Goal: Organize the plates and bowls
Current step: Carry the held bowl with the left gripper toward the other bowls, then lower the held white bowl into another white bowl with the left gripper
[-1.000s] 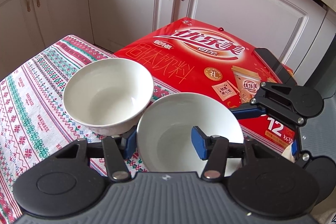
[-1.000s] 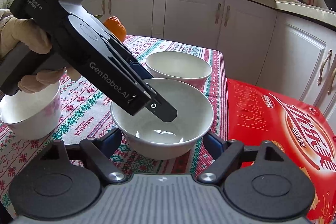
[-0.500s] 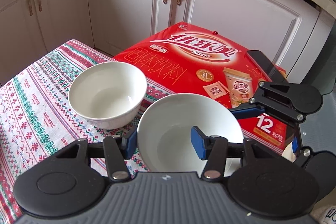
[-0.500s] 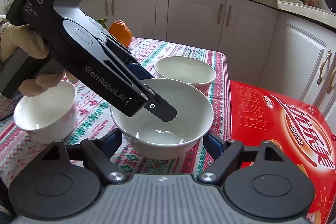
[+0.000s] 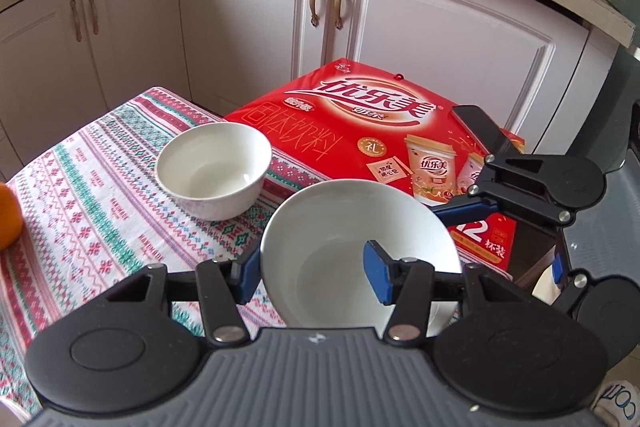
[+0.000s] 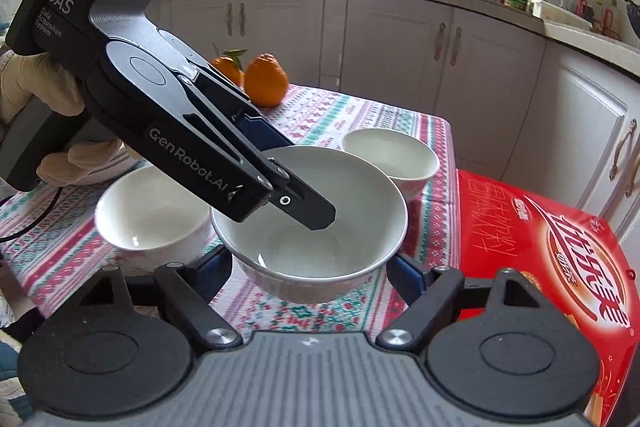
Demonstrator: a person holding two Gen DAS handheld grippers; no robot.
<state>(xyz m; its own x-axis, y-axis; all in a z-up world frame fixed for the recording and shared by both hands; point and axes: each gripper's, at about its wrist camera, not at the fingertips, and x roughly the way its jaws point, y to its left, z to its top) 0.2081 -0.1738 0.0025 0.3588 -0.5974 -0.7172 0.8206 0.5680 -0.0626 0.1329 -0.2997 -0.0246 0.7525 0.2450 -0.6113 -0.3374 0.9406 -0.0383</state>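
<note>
From the left wrist view, the left hand-held gripper (image 5: 314,269) was clamped on the near rim of the wide white bowl (image 5: 360,255), one blue pad inside and the other outside the wall. The bowl looked lifted off the striped tabletop (image 5: 92,211), tilted, near the red drink carton (image 5: 360,123). A smaller white bowl (image 5: 214,169) sat on the cloth beyond it, apart. The right hand-held gripper (image 5: 500,211) came in at the bowl's far right edge. From the right wrist view, the right hand-held gripper (image 6: 308,269) had its jaws spread about halfway, straddling the bowl's sides; whether its pads pressed the wall could not be told. A second small bowl (image 6: 148,211) stood at the left and two oranges (image 6: 266,81) sat farther back. The step in hand seemed to be carrying the wide bowl in both grippers. Next, it likely needed levelling and setting down where the bowls are gathered, or taking a small bowl inside it, with the rim grip kept firm against slipping.
</note>
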